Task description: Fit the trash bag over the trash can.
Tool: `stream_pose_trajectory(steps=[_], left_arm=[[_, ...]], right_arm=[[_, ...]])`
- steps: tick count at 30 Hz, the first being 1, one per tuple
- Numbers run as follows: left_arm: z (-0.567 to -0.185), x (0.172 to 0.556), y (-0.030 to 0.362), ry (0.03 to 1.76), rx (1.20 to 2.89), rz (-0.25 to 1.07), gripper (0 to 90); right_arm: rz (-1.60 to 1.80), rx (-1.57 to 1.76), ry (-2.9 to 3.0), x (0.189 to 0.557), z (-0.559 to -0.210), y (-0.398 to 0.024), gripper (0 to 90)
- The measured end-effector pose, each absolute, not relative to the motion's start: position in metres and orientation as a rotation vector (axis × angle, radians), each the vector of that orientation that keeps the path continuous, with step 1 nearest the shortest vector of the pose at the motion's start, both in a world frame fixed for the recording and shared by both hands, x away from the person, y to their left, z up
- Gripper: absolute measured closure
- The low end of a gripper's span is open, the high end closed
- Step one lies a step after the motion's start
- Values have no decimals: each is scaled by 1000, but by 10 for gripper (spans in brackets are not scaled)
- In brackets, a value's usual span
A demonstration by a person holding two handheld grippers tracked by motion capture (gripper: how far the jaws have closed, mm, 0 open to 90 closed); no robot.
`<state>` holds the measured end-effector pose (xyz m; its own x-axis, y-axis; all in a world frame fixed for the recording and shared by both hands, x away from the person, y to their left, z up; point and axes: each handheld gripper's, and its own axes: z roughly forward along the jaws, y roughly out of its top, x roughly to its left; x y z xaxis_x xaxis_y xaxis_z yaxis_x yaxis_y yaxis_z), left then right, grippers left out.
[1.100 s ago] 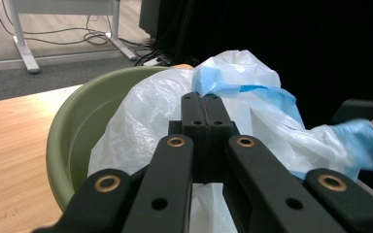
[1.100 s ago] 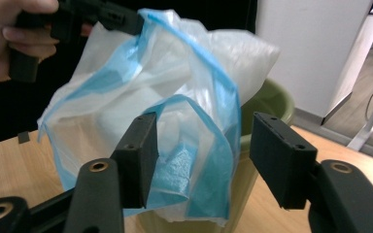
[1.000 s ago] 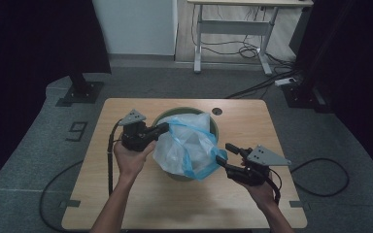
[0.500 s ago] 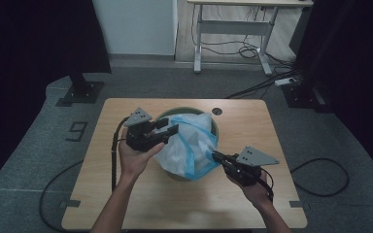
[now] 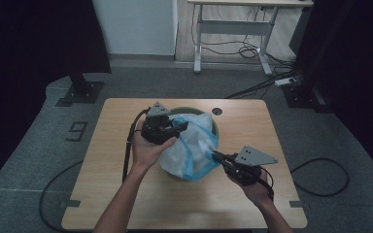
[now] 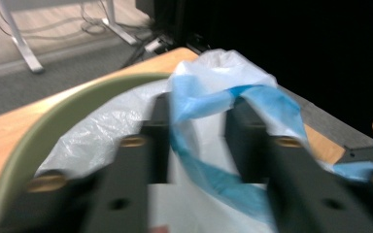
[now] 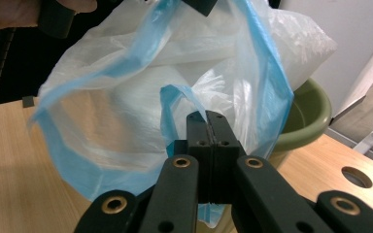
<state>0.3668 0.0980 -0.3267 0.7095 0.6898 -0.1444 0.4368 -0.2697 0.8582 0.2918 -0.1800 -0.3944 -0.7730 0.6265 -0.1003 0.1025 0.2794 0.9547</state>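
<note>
A white plastic bag with a blue rim sits in a green bin on the wooden table. My left gripper is at the bag's upper left edge. Its jaws have just been closing and still stand apart, with the blue rim running loose between them around my left gripper. My right gripper is at the bag's right side. In the right gripper view my right gripper is shut on a fold of the blue rim, pulling the bag's mouth out over the bin.
A round cable hole lies in the table behind the bin. Beyond the table stand a white desk frame with loose cables, and black curtains on both sides. Gripper cables trail off the table's left and right.
My left gripper let go, shifted right along the bag's top edge and now has the blue rim between its jaws. My right gripper moved in to the bag's right side and shut on the rim.
</note>
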Motion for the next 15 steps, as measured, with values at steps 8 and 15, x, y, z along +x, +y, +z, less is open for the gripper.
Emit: stream_pose_trajectory(steps=[8,15], left_arm=[[-325,376,116,905,1827,351,891],[-316,387,139,950,1730,387,893]], right_arm=[[1461,678,2072,300,-393,-190,885],[1372,716,2020,322,-379,-201,885]])
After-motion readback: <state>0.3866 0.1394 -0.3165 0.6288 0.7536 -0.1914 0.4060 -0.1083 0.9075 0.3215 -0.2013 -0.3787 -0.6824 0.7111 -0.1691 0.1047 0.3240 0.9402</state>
